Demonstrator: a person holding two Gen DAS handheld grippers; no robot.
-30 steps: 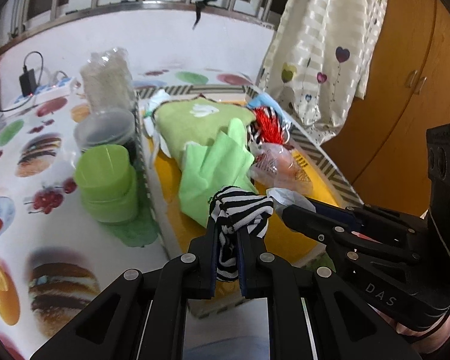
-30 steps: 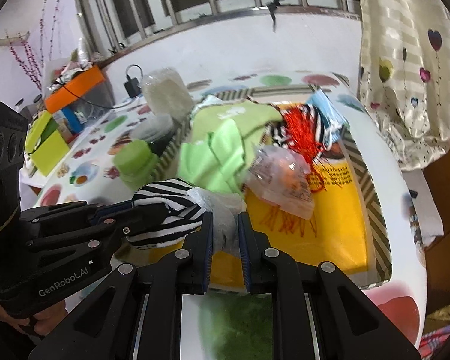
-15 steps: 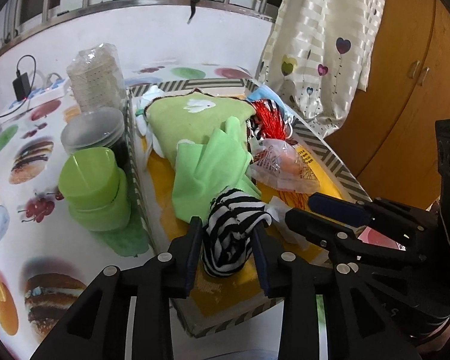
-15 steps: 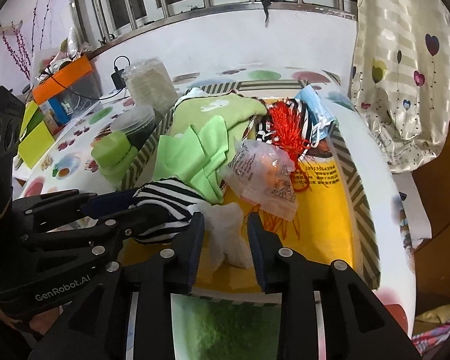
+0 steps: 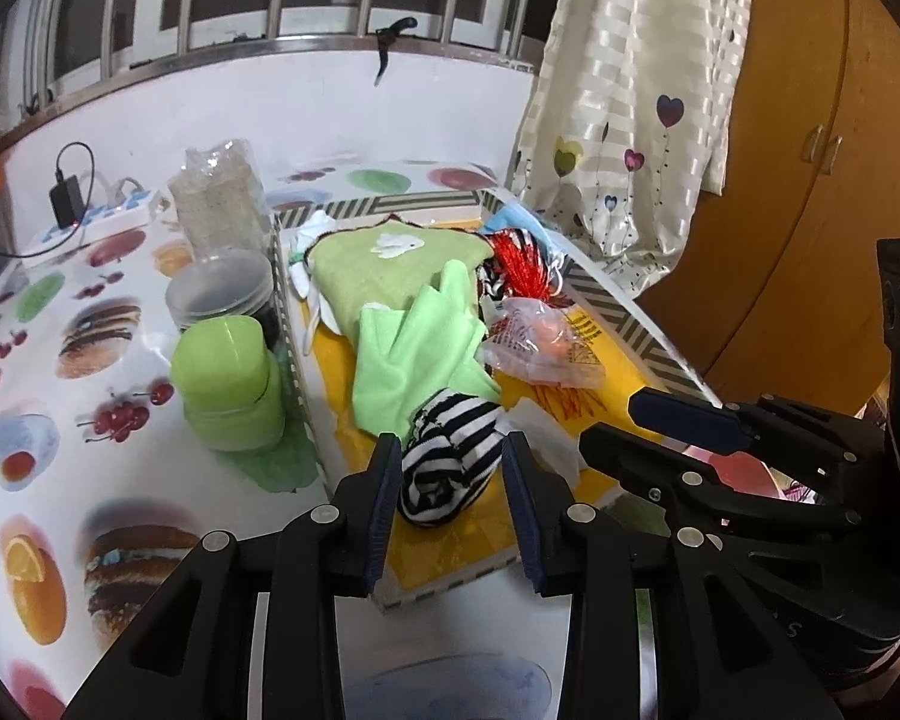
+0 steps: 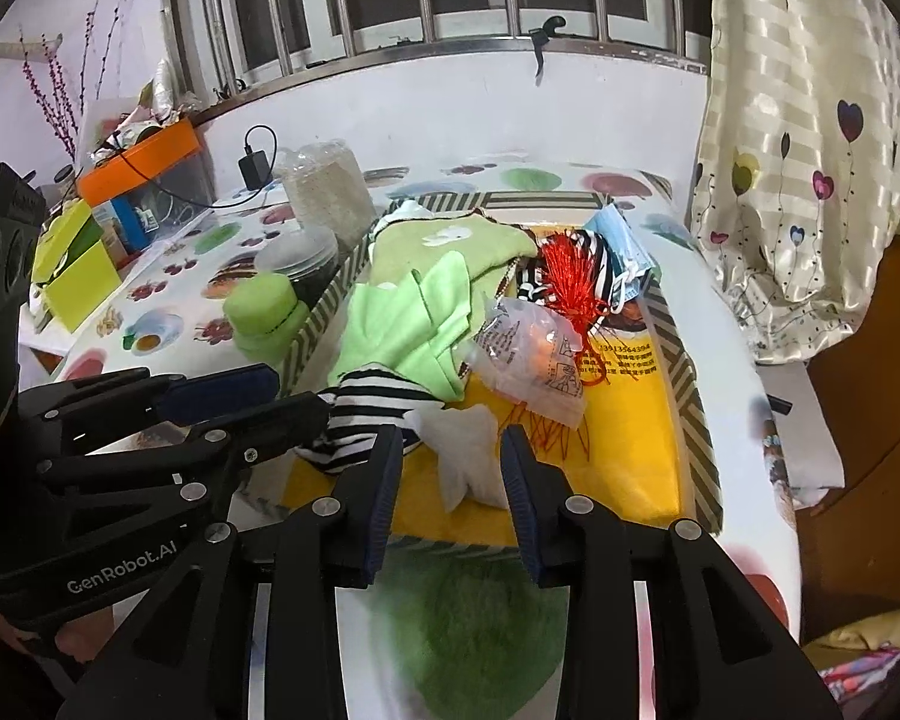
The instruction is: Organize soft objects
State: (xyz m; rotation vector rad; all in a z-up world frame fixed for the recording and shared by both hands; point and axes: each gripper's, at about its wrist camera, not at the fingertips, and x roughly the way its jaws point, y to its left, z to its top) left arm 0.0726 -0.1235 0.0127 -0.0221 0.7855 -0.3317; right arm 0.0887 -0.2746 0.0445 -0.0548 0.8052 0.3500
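Left wrist view: left tongs [image 5: 452, 461] parted, jaws just opened; black-and-white striped sock [image 5: 450, 463] lies between them, seemingly untouched by pads, on yellow floor of tray [image 5: 647, 341]. Green cloths [image 5: 417, 354], red tassel [image 5: 523, 265] farther back. Green cups [image 5: 225, 375] on fruit-print surface [image 5: 42, 372].

Right wrist view: right tongs [image 6: 450, 483] also opened apart; white cloth [image 6: 471, 450] loose between them in tray [image 6: 681, 387], touching striped sock [image 6: 371, 409]. Left tongs [image 6: 270, 397] at left.
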